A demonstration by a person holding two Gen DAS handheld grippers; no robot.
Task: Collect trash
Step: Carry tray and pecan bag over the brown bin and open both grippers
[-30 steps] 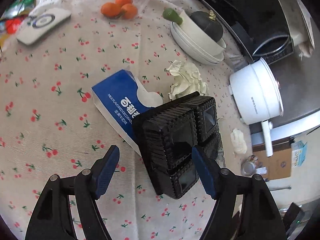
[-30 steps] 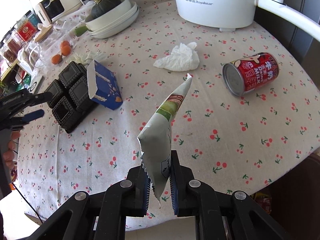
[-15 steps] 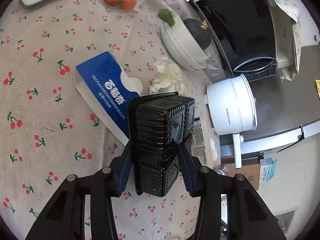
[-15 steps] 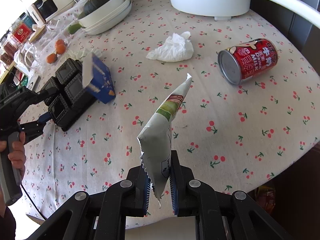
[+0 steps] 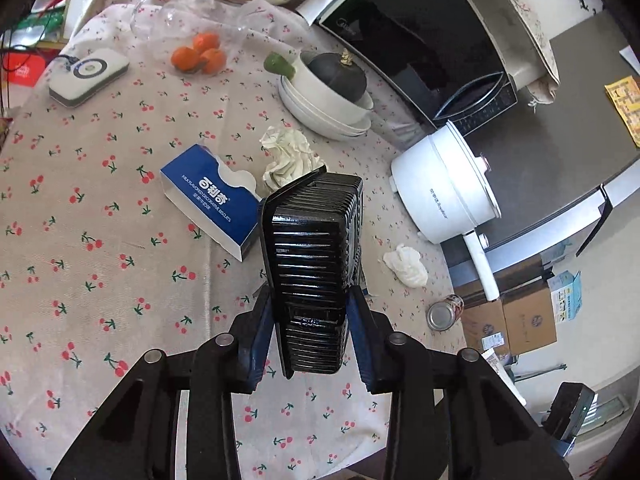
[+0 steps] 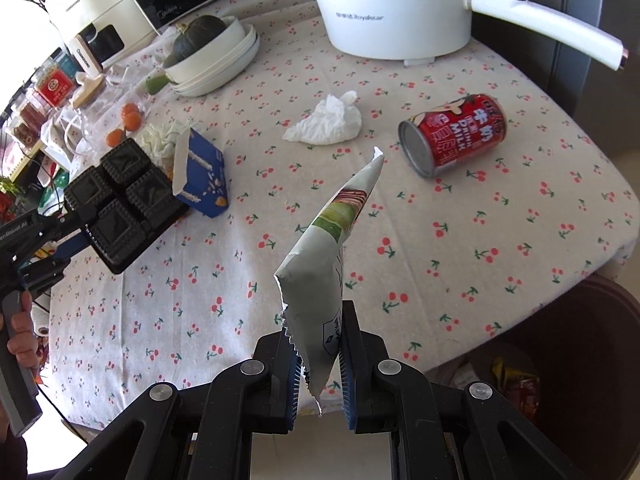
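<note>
My left gripper [image 5: 312, 320] is shut on a black plastic biscuit tray [image 5: 312, 248] and holds it lifted off the cherry-print tablecloth. The tray also shows at the left of the right wrist view [image 6: 120, 204], held by the left gripper [image 6: 64, 236]. My right gripper [image 6: 318, 356] is shut on an empty snack wrapper [image 6: 328, 264] that stands up from its jaws. On the table lie a blue biscuit box [image 5: 212, 200], a crumpled paper [image 5: 288, 156], a white tissue [image 6: 326, 124] and a red milk can [image 6: 454, 132] on its side.
A white electric pot [image 6: 396, 4] with a long handle, stacked bowls holding a dark squash [image 6: 208, 56], oranges [image 5: 198, 56] and a microwave [image 5: 420, 40] stand at the far side. A dark bin [image 6: 568, 364] with trash sits below the table edge at the right.
My left gripper has closed on the black tray and lifted it off the table, tilting it up. My right gripper keeps hold of the wrapper and has shifted slightly.
</note>
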